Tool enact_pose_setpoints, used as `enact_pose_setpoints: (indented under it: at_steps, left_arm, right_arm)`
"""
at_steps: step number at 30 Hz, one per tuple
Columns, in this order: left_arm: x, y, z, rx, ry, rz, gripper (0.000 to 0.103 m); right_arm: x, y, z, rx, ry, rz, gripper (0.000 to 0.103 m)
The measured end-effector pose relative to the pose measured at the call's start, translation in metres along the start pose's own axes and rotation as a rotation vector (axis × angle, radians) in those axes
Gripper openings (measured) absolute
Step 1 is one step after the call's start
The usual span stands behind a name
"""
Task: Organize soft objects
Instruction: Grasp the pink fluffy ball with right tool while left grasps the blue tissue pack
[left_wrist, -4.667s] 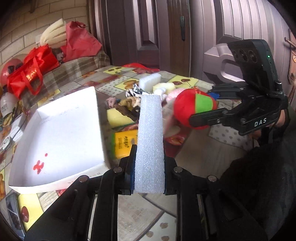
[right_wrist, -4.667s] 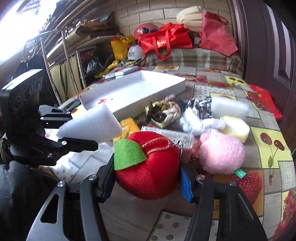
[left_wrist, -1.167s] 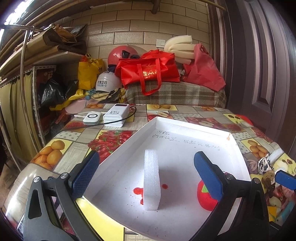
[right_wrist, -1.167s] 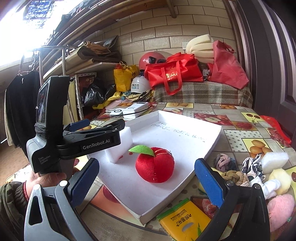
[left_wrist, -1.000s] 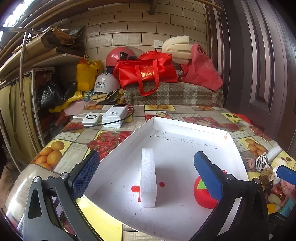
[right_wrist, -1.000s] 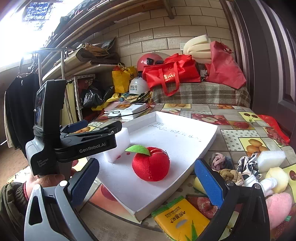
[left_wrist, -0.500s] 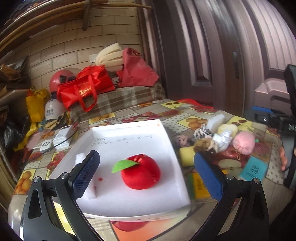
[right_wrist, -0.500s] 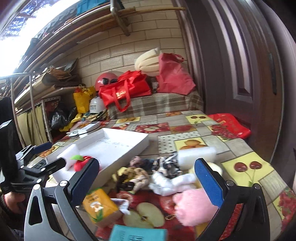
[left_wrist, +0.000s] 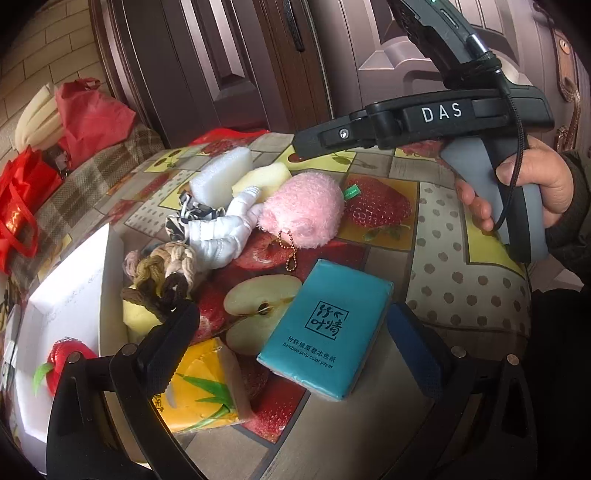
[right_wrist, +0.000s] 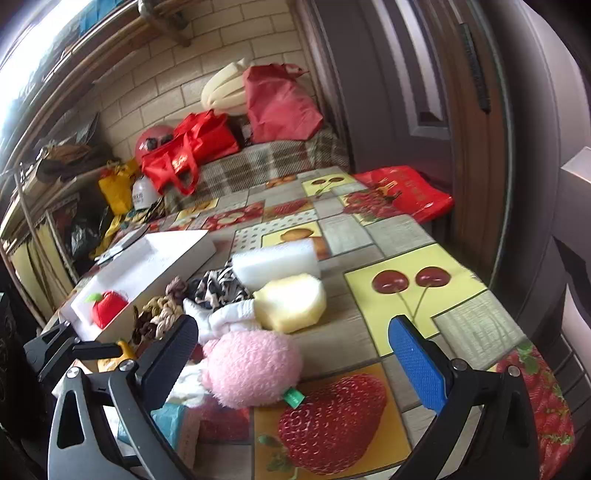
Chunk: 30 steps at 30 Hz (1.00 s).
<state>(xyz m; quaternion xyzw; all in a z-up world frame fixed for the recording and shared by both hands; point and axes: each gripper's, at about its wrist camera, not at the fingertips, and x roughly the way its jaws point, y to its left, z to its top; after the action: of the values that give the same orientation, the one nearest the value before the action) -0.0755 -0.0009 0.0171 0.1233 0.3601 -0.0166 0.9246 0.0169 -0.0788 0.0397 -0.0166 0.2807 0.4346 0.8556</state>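
Progress was partial: red plush apple (right_wrist: 109, 307) sat in white tray (right_wrist: 173, 254); possibly more there, view cropped. Pink pompom (right_wrist: 251, 369), teal tissue pack (left_wrist: 327, 326), white foam block (right_wrist: 275, 263) remained on worktop (right_wrist: 402, 236). Left tool (left_wrist: 295, 350) and right tool (right_wrist: 293, 356) were both spread, empty.

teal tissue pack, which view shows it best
The left wrist view: the teal tissue pack lies whole and label up between that gripper's open fingers. The right wrist view catches only a corner, low behind its gripper's left finger.
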Motion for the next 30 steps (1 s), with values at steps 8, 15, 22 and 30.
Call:
enact_pose_setpoints:
  at_steps: [8, 15, 22, 30]
  left_arm:
    - [0.016, -0.012, -0.002, 0.035, 0.074, -0.022, 0.088]
    - [0.012, -0.013, -0.002, 0.053, 0.054, -0.028, 0.050]
    - [-0.030, 0.001, -0.009, -0.041, -0.157, 0.042, 0.050]
    - [-0.067, 0.070, -0.034, -0.336, -0.298, 0.185, 0.050]
  right_arm:
    - [0.058, 0.022, -0.009, -0.082, 0.308, 0.046, 0.103]
    - [0.056, 0.022, -0.013, -0.089, 0.325, 0.072, 0.067]
    - [0.007, 0.006, -0.008, 0.010, 0.080, 0.071, 0.066]
    - [-0.018, 0.012, 0.005, 0.060, -0.170, 0.015, 0.066]
